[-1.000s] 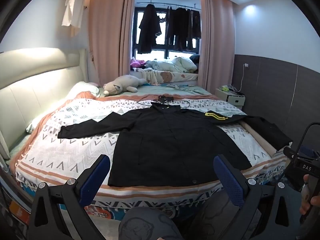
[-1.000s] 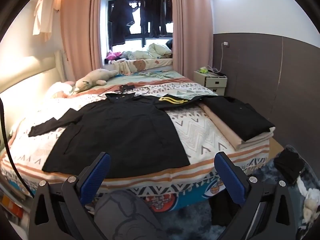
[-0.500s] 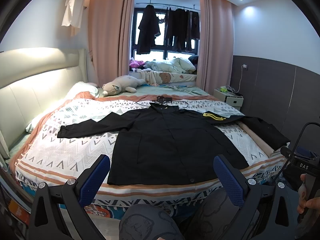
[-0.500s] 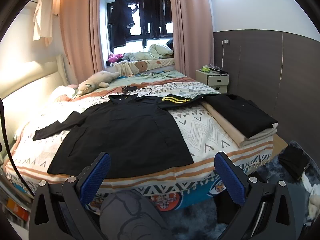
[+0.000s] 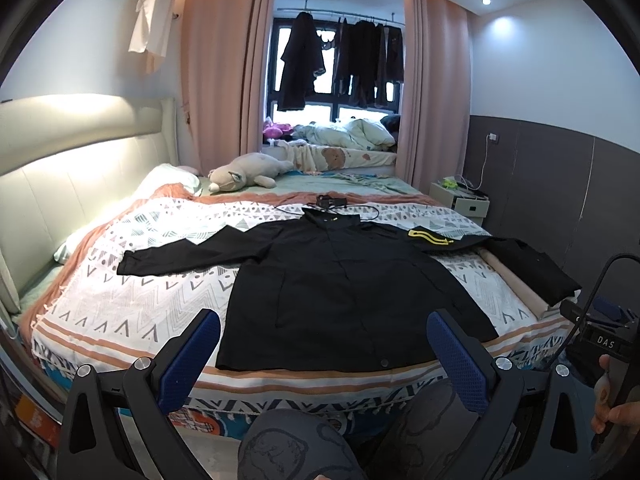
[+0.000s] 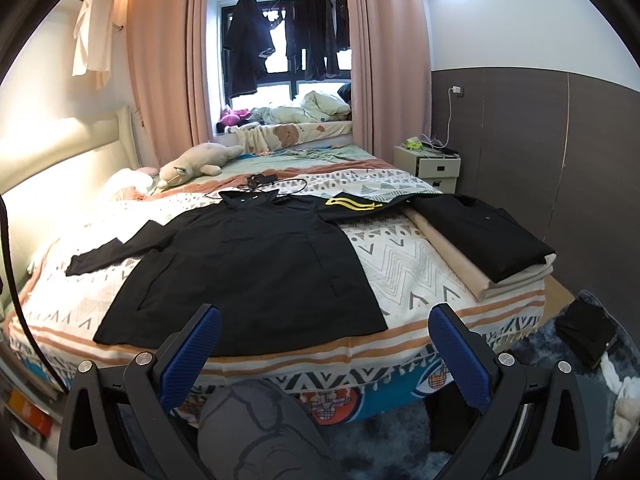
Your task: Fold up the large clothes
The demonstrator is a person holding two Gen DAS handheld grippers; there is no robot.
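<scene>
A large black jacket [image 5: 344, 288] [image 6: 248, 268] lies flat on the patterned bed cover, collar toward the window, hem at the near edge. One sleeve [image 5: 188, 254] stretches left; the other, with yellow stripes [image 5: 428, 237] [image 6: 352, 203], runs right. My left gripper [image 5: 322, 350] hangs open in front of the bed's near edge, level with the hem, holding nothing. My right gripper [image 6: 324, 344] is open too, just off the hem's right half. The right device's body [image 5: 600, 340] shows at the left wrist view's right edge, held by a hand.
A folded black garment [image 6: 484, 228] rests on a beige folded sheet [image 6: 452, 256] at the bed's right edge. A plush toy [image 5: 244, 172], a cable and a small black box [image 6: 260, 180] lie farther back. A nightstand [image 6: 432, 166] stands right. The person's knees [image 5: 296, 444] are below the grippers. Dark cloth [image 6: 588, 332] lies on the rug.
Both views have risen and tilted up slightly, so the bed and jacket sit a little lower and farther in frame. The jacket has not moved. Both grippers stay open.
</scene>
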